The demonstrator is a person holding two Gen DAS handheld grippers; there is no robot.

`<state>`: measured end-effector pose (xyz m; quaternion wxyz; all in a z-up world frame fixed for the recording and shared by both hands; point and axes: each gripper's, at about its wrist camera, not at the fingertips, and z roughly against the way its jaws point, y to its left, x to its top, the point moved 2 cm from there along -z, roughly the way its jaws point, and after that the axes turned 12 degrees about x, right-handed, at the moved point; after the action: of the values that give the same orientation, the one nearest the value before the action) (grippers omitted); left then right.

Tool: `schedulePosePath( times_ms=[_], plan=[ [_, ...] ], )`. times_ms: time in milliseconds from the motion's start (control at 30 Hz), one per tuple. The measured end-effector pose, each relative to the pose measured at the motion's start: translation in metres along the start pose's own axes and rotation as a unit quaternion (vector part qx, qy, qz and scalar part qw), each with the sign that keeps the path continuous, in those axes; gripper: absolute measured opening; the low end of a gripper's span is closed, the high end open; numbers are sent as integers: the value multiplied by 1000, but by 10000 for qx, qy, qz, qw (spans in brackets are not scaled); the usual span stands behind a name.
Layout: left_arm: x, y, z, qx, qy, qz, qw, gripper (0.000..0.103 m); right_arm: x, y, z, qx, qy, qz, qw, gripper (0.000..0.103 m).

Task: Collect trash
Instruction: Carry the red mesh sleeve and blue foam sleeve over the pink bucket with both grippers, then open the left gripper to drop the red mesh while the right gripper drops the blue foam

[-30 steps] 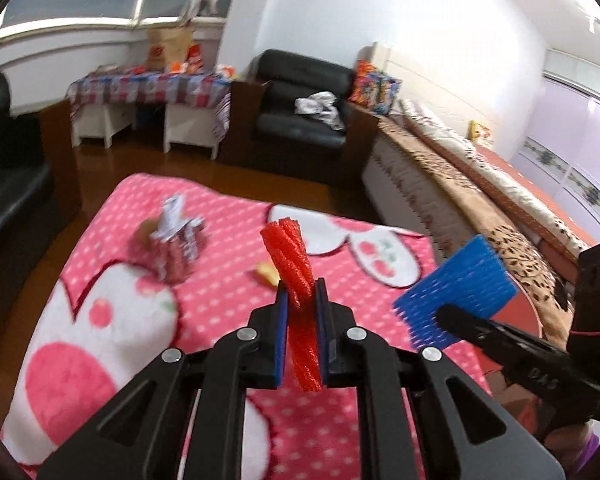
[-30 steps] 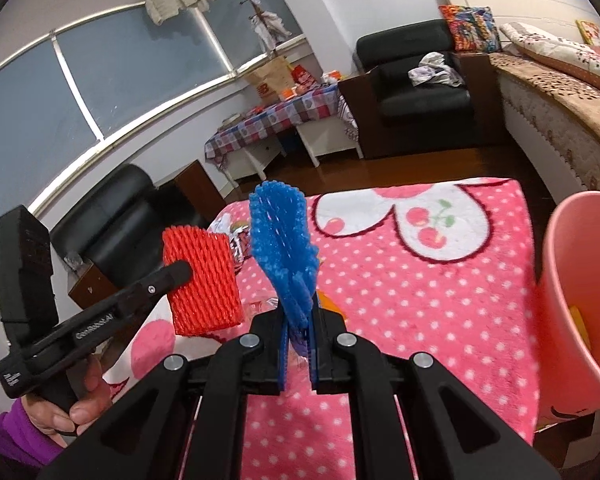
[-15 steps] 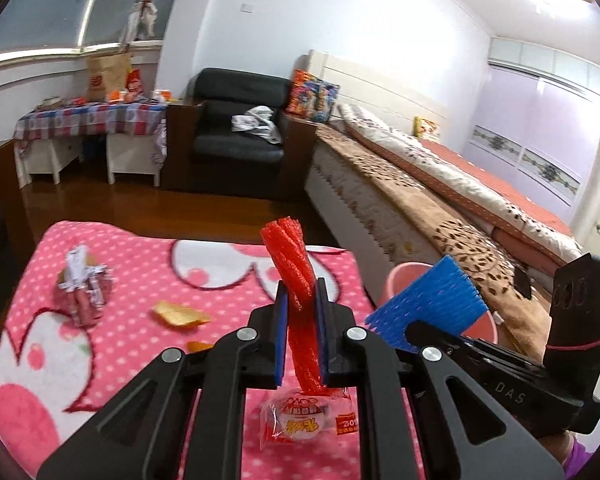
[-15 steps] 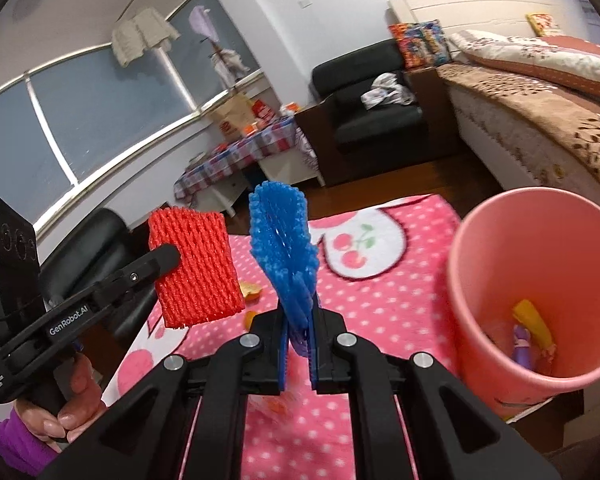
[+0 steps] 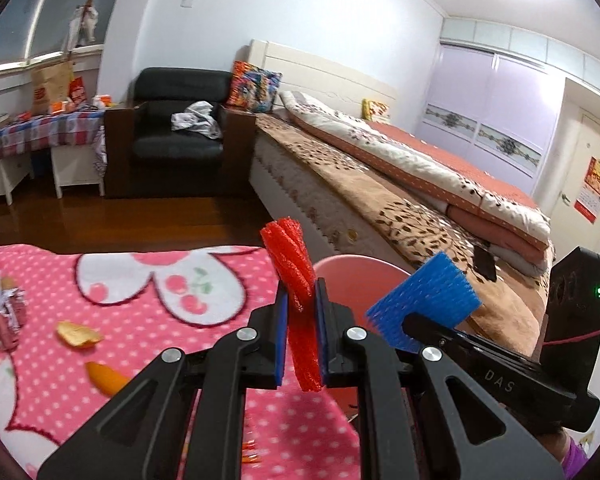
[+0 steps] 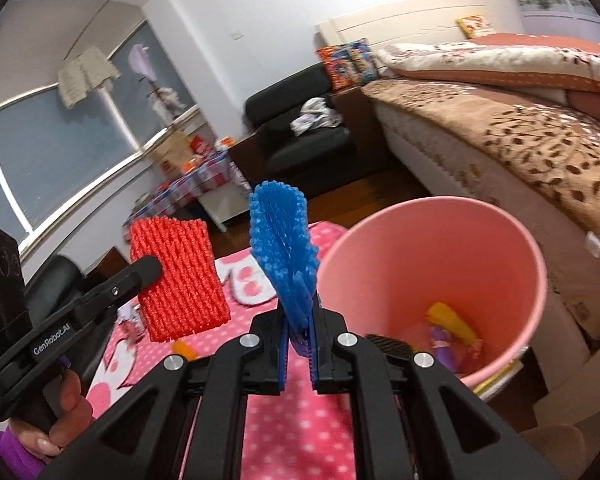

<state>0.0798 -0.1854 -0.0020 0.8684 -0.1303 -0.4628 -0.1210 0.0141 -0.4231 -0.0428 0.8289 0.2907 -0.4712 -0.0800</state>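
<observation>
My left gripper (image 5: 302, 312) is shut on a red foam net sleeve (image 5: 290, 258), which stands up between its blue pads. That red sleeve (image 6: 178, 276) hangs to the left in the right wrist view. My right gripper (image 6: 299, 336) is shut on a blue foam net sleeve (image 6: 282, 248); seen from the left wrist, the blue sleeve (image 5: 424, 296) sits to the right. A pink bin (image 6: 436, 224) stands just right of the blue sleeve, with trash in its bottom. From the left wrist, the bin's rim (image 5: 348, 266) shows behind the red sleeve.
A pink dotted cloth (image 5: 140, 312) covers the table and carries peel scraps (image 5: 78, 334) and a crumpled wrapper (image 5: 4, 308). A bed (image 5: 400, 200) runs along the right. A black armchair (image 5: 172, 128) and a checkered side table (image 5: 36, 132) stand at the back.
Both grippers swung right across the table with their sleeves still held. The pink bin came into view and now sits close in front of them; the wrapper and peels slid left.
</observation>
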Motion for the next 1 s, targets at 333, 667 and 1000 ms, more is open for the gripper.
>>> schedulePosePath(
  times_ms=[333,667,1000],
  plan=[
    [-7,-46,-32,-189,210,-386,9989,12,2,-49,11,-334,-64,-386,9987,8],
    [-21,-72,-58,-306,571,-668,9957,13,-5,-72,6,-452,30,-597,9972,8],
    [-26,-73,-71,-309,792,-664,9942,28,-6,-85,0,-489,55,-705,9963,8]
  ],
)
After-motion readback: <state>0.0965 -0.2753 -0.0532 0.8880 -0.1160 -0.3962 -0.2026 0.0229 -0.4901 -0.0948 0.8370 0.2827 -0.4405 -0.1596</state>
